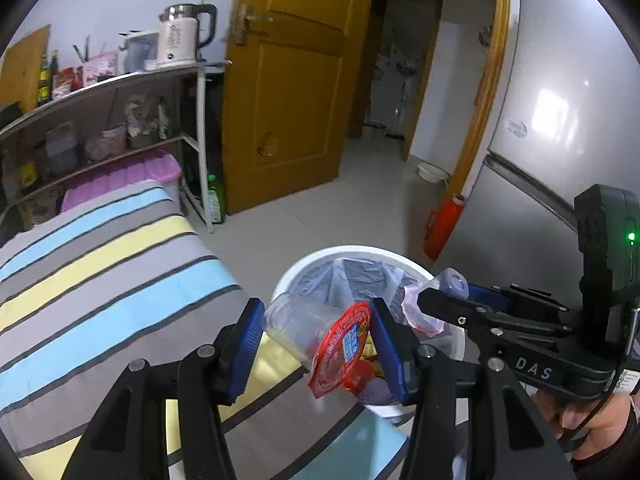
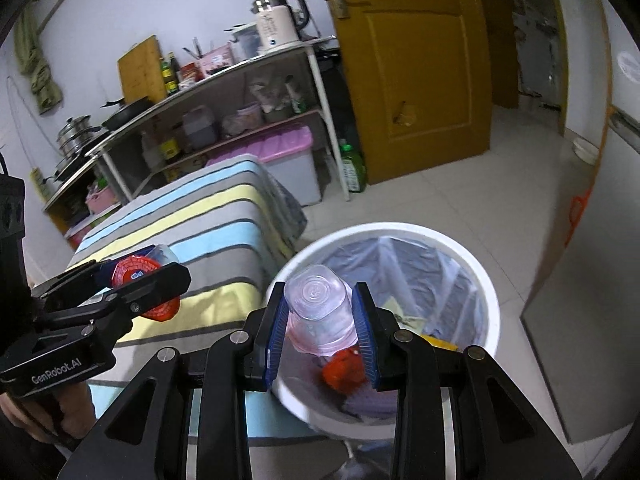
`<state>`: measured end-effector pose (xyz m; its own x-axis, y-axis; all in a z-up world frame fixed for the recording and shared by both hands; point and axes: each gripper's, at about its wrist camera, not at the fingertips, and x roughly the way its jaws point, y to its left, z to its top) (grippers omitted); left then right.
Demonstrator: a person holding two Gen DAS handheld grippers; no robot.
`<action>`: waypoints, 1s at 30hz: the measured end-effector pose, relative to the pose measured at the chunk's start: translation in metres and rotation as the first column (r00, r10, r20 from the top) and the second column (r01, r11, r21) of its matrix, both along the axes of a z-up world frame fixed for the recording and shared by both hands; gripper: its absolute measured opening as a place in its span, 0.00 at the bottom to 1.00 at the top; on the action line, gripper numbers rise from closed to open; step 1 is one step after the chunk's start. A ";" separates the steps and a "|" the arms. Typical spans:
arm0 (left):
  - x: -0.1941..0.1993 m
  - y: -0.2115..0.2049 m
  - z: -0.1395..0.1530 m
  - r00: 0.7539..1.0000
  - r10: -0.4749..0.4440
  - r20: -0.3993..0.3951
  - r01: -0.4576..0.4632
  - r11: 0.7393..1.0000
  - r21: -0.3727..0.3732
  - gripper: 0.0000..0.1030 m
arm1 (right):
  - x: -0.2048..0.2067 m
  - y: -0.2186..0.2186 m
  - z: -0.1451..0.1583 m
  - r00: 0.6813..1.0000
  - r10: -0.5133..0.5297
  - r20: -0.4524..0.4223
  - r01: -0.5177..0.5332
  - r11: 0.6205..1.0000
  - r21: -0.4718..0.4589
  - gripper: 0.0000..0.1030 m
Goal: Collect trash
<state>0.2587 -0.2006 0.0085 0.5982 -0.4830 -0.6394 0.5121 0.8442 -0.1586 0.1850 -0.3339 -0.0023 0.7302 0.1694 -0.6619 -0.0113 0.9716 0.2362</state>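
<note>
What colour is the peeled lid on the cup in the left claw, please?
Red with a small blue label, on the lid; clearest in the left wrist view.

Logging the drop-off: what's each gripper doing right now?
Left gripper: shut on a clear cup with red lid.
Right gripper: shut on a clear cup.

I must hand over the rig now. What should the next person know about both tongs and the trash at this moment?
Left tongs: shut on a clear cup with a red peeled lid, held at the near rim of the white bin, beside the striped cloth.
Right tongs: shut on a small clear pinkish cup, bottom facing away, held over the bin's opening.
The bin is lined with a plastic bag and already holds some trash.
Done: both cups picked up and brought to the bin.
Left: open each pair of tongs to drop the cups in.
</note>
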 end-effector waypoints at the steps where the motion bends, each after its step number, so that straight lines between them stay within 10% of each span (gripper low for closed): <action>1: 0.003 -0.005 -0.003 1.000 -0.007 -0.006 0.007 1.000 0.005 0.52 | 0.001 -0.003 -0.003 1.000 -0.006 -0.006 0.006 1.000 0.001 0.33; 30: 0.015 -0.043 -0.033 0.995 -0.051 -0.088 0.055 0.997 0.048 0.52 | -0.002 -0.030 -0.028 0.993 -0.082 -0.081 0.081 0.997 -0.007 0.42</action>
